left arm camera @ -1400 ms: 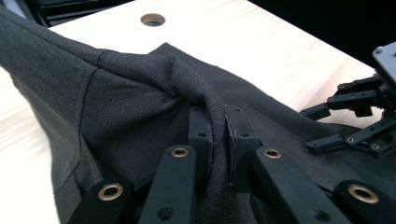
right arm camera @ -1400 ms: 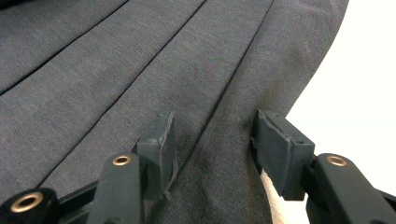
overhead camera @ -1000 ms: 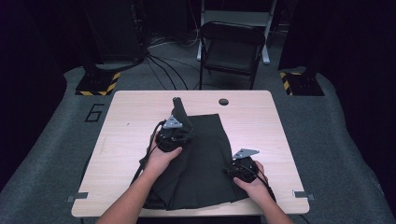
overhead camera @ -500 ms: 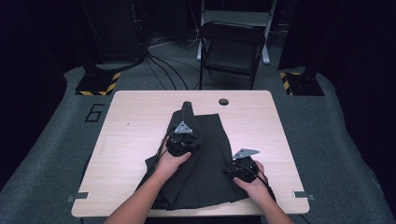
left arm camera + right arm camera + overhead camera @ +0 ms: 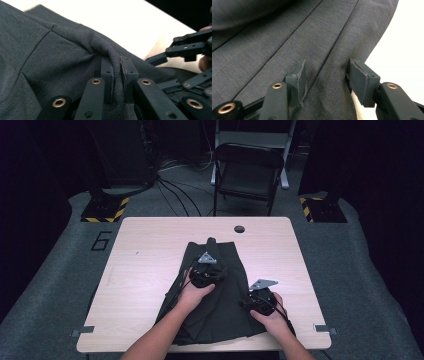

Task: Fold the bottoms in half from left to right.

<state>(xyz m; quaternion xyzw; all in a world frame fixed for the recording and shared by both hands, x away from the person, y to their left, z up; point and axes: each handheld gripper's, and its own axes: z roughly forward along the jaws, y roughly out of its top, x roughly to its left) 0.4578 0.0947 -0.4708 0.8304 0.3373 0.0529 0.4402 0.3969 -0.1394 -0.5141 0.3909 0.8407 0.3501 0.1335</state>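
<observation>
While the left gripper pinches a fold of the dark grey garment, the right gripper rests spread on it. A "6" marks the floor mat.

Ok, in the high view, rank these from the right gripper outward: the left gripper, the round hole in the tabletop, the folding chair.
From the right gripper:
1. Left gripper, up and to the left, over the dark garment.
2. Round hole, near the table's far edge.
3. Folding chair, on the floor beyond the table.

Matt dark woven cloth garment, smooth pale wood-look table
</observation>
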